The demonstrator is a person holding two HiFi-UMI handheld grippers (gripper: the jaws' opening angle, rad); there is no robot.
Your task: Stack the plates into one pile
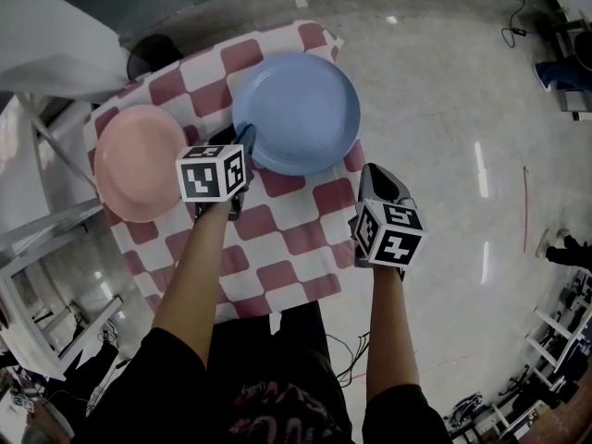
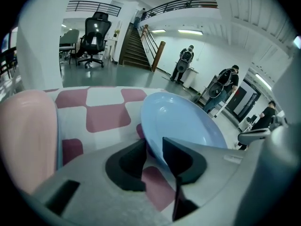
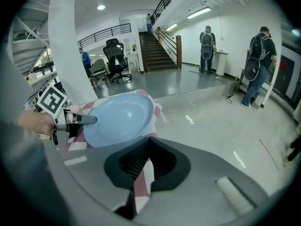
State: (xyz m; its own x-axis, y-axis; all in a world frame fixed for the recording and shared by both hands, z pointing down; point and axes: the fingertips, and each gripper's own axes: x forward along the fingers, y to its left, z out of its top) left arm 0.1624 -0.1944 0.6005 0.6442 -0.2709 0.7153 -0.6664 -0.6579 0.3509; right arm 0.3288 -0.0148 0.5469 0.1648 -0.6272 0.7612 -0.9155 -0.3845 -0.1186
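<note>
A blue plate [image 1: 301, 109] lies at the back of the red-and-white checked cloth [image 1: 287, 239], and a pink plate [image 1: 139, 160] lies apart from it on the left. My left gripper [image 1: 245, 141] is at the blue plate's near-left rim. In the left gripper view the blue plate [image 2: 188, 121] has that rim between the jaws of the gripper [image 2: 154, 147]. One finger is outside the rim and one over the bowl, with a strip of blue showing between them. The pink plate [image 2: 26, 140] fills the left edge. My right gripper [image 1: 375, 176] hovers shut and empty at the table's right edge; the right gripper view shows its tips [image 3: 149, 147] meeting, aimed at the blue plate [image 3: 120, 117].
The small table ends just right of the blue plate, with bare shiny floor [image 1: 444, 109] beyond. A white metal frame [image 1: 37, 239] stands close on the left. An office chair [image 2: 94, 36], stairs and several standing people [image 2: 186, 62] are far behind.
</note>
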